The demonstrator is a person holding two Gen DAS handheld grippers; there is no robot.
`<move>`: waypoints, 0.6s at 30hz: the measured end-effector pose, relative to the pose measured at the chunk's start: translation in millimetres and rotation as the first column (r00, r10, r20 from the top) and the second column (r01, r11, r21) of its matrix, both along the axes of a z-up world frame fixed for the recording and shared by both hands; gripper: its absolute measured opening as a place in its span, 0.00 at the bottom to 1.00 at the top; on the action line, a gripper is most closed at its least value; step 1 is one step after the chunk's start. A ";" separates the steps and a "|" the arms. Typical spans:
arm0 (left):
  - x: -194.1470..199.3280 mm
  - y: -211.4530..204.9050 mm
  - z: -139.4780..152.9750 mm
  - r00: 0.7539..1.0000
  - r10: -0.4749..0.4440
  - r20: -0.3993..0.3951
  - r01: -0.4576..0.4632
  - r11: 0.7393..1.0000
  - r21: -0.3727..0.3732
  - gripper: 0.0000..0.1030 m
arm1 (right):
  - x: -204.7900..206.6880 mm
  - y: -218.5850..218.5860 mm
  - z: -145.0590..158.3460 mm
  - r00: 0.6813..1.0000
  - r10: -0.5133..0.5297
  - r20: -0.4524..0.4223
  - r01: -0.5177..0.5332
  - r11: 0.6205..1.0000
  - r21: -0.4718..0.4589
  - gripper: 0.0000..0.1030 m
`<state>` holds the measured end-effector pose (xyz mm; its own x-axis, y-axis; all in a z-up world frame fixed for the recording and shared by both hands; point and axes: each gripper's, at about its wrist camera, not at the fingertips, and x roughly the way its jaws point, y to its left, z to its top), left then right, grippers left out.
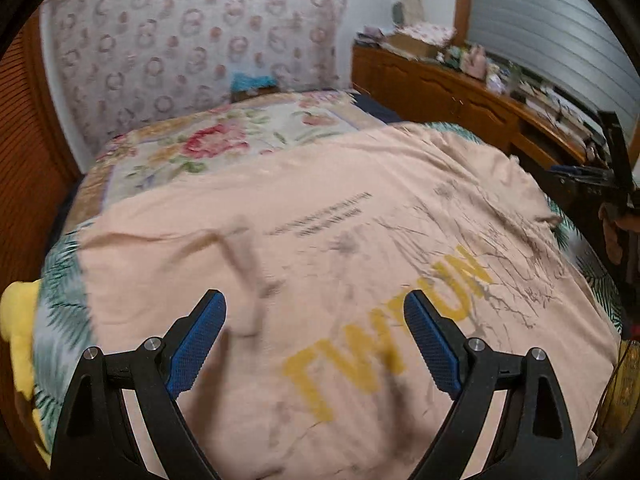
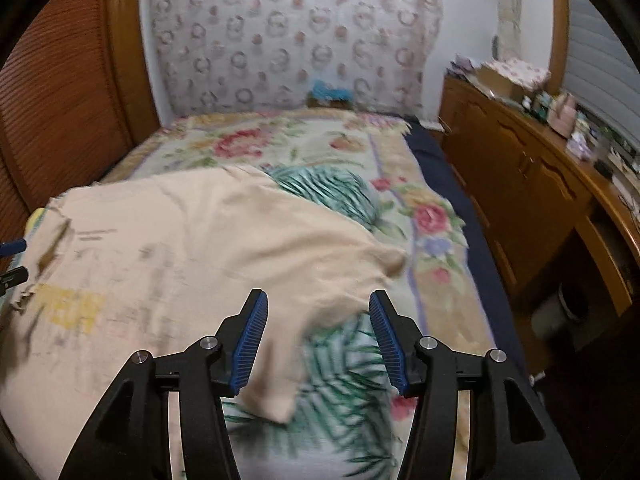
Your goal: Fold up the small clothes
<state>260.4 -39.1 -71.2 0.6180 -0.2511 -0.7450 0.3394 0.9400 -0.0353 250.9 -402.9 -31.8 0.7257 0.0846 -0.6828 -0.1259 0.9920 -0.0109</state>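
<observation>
Across the bed (image 1: 224, 144), over its palm-leaf sheet (image 2: 340, 364) and flowered blanket (image 2: 280, 144), lies a pale peach T-shirt (image 1: 320, 240) spread flat, print side up, with yellow block letters (image 1: 384, 328) and thin dark line drawing on it. Above the shirt's middle hangs the left claw (image 1: 316, 340), its blue-padded jaws spread wide with nothing between them. The right claw (image 2: 318, 340) hovers over the shirt's edge on the right side of the bed, jaws apart and not pressing on anything; a sleeve or corner of the shirt (image 2: 280, 380) lies below the gap, folded over onto the palm-leaf sheet. At the far right of the left wrist view the other claw's black frame shows, blurred. A wooden sideboard (image 2: 528, 184) crowded with small items runs along the right wall, and a patterned cloth (image 2: 288, 36) hangs behind the bed.
</observation>
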 end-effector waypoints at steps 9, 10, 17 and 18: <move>3.2 -23.0 -21.4 0.997 -0.037 -0.073 0.040 0.998 0.038 0.88 | 33.8 -21.6 -0.9 0.999 -0.002 -0.045 0.007 0.993 0.119 0.53; 3.0 -23.5 -23.2 0.996 -0.038 -0.078 0.042 0.998 0.042 0.88 | 37.7 -24.6 -1.5 0.999 -0.002 -0.050 0.008 0.991 0.133 0.53; -1.7 -24.6 -26.3 0.996 -0.053 -0.069 0.056 0.997 0.046 0.94 | 65.3 -38.4 -14.1 0.995 0.016 -0.102 0.005 0.981 0.196 0.53; -1.0 -26.6 -27.1 0.996 -0.058 -0.072 0.062 0.997 0.051 0.97 | 64.8 -39.7 -12.1 0.994 0.019 -0.106 0.003 0.980 0.201 0.53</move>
